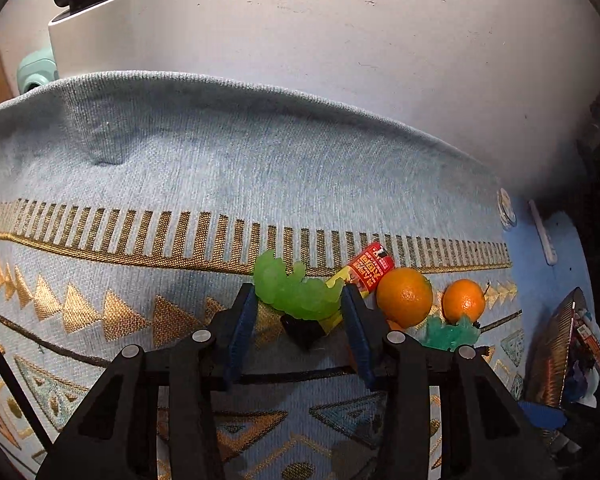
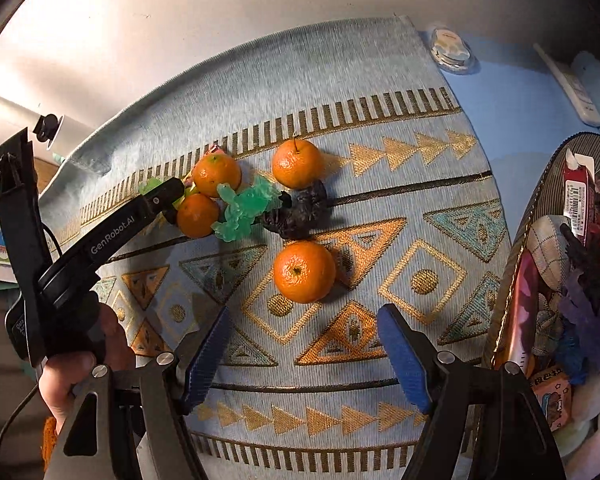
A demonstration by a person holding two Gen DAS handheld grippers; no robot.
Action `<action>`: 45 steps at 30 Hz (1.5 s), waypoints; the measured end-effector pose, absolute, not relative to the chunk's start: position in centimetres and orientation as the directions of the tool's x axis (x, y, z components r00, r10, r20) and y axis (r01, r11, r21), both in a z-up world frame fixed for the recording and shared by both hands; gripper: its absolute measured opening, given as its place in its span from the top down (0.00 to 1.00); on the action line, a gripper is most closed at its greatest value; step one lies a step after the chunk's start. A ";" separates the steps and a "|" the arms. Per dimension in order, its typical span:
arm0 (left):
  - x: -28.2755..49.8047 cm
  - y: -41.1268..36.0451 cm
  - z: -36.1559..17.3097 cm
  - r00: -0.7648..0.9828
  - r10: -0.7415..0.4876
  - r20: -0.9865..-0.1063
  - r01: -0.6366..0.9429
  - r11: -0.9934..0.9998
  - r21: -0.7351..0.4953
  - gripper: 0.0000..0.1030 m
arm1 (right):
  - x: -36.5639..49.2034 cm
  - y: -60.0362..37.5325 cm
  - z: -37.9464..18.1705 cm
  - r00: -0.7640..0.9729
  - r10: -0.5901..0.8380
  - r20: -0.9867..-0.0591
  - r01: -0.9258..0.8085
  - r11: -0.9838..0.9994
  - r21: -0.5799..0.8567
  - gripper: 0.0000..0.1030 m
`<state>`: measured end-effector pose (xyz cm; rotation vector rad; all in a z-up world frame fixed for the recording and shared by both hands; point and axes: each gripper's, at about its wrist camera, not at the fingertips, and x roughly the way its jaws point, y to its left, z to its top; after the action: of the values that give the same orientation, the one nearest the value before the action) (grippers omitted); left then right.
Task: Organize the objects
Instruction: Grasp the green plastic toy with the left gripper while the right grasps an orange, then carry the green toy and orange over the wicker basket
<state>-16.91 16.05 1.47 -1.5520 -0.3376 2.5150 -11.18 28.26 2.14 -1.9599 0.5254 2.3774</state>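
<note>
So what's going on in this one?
A person is tidying a patterned cloth with two handheld grippers. The left gripper has its jaws on either side of a light green toy figure, not visibly pressing on it. The right gripper hangs open just short of the nearest tangerine. Three more tangerines, a teal figure and a dark figure lie loose on the cloth. A basket at the right already holds odds and ends.

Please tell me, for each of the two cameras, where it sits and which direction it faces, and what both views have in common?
Left wrist: on the left gripper, looking down along its fingers at a light green toy between the open jaws.
Right wrist: on the right gripper, looking steeply down at an orange; a hand holding the left gripper shows.
Shared: the patterned cloth, oranges, green toys.
</note>
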 end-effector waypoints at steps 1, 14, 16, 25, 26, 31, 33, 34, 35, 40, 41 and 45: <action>-16.8 16.0 1.5 -0.446 0.265 -0.855 -0.022 -0.958 -0.285 0.62 | -11.4 28.3 2.1 -0.217 -0.196 -0.956 -0.225 -0.943 0.245 0.28; -13.8 12.6 3.8 -0.465 0.297 -0.834 0.014 -0.939 -0.343 0.62 | -13.2 25.7 0.8 -0.185 -0.053 -0.981 -0.125 -0.989 0.077 0.36; -13.1 12.3 4.3 -0.470 0.289 -0.834 0.013 -0.942 -0.334 0.62 | -13.5 25.5 0.1 -0.161 -0.046 -0.986 -0.129 -0.989 0.068 0.43; -10.0 12.1 6.7 -0.493 0.274 -0.826 0.023 -0.945 -0.327 0.62 | -11.3 25.0 1.9 -0.200 -0.085 -0.976 -0.070 -0.992 0.101 0.64; -9.6 12.3 7.1 -0.497 0.276 -0.822 0.021 -0.944 -0.330 0.62 | -10.7 24.9 2.4 -0.204 -0.095 -0.974 -0.056 -0.992 0.109 0.64; -7.8 15.2 8.9 -0.514 0.286 -0.809 -0.004 -0.944 -0.331 0.62 | -7.3 25.3 4.8 -0.219 -0.129 -0.967 -0.016 -0.991 0.136 0.64; -7.1 16.6 9.5 -0.514 0.292 -0.806 -0.023 -0.945 -0.328 0.62 | -5.9 25.8 5.8 -0.229 -0.144 -0.963 -0.014 -0.988 0.152 0.64; -6.6 16.9 10.0 -0.514 0.298 -0.805 -0.035 -0.944 -0.327 0.62 | -5.5 25.9 6.3 -0.233 -0.148 -0.961 -0.014 -0.988 0.156 0.64; -6.3 17.6 10.3 -0.513 0.302 -0.803 -0.045 -0.944 -0.327 0.62 | -4.7 26.1 6.7 -0.237 -0.152 -0.959 -0.012 -0.987 0.160 0.64; -4.0 21.2 12.2 -0.516 0.322 -0.794 -0.089 -0.942 -0.324 0.62 | -1.2 29.0 9.6 -0.277 -0.195 -0.941 0.026 -0.980 0.195 0.64; -3.6 22.0 12.6 -0.516 0.329 -0.791 -0.100 -0.940 -0.325 0.62 | -0.8 29.6 10.1 -0.293 -0.204 -0.934 0.033 -0.978 0.204 0.64; -1.8 25.6 13.9 -0.514 0.351 -0.783 -0.148 -0.935 -0.322 0.62 | 1.3 33.1 13.0 -0.371 -0.211 -0.904 0.032 -0.976 0.214 0.64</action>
<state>-1.78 25.59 13.93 -1.3585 -0.3104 2.4877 1.30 33.07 12.97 -1.8333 0.2650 2.7180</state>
